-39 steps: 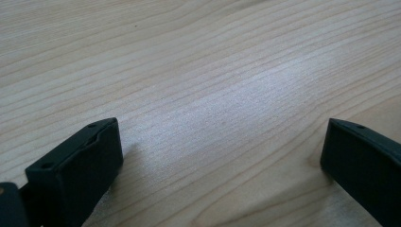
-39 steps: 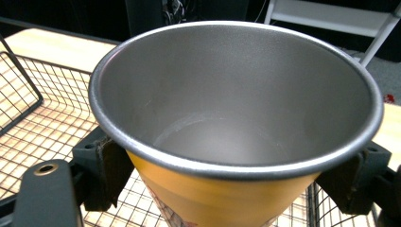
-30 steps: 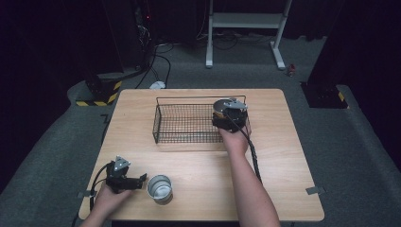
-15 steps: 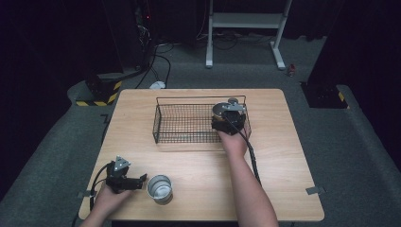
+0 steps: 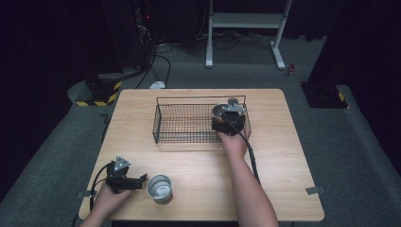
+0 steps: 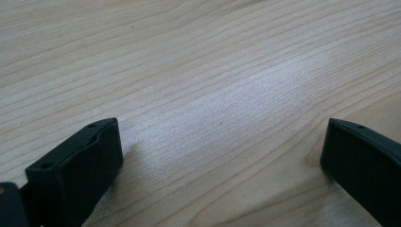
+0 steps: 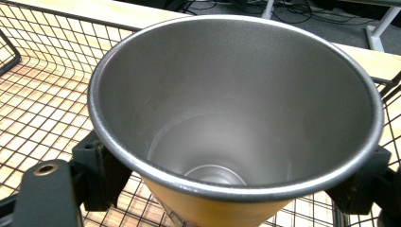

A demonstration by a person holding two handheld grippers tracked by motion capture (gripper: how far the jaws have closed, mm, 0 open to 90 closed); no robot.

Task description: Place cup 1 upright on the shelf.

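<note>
My right gripper (image 5: pixel 226 118) is shut on a steel cup with a yellow outside (image 7: pixel 236 118), holding it upright over the right end of the black wire basket (image 5: pixel 184 123). Its jaws press on the cup's two sides just under the rim. The cup (image 5: pixel 219 111) looks empty inside. My left gripper (image 5: pixel 142 181) rests low on the table near the front left, open, with bare wood between its fingers (image 6: pixel 80 161). A second steel cup (image 5: pixel 159 187) stands upright on the table just right of the left gripper, apart from it.
The wooden table (image 5: pixel 283 156) has free room right of the basket and across its middle. Beyond the far edge are cables, a white stand's legs (image 5: pixel 246 28) and a yellow-and-black striped block (image 5: pixel 101 92) on the grey floor.
The right gripper has carried the cup slightly left and lower over the basket's right end. The left gripper and the cup beside it have stayed put.
</note>
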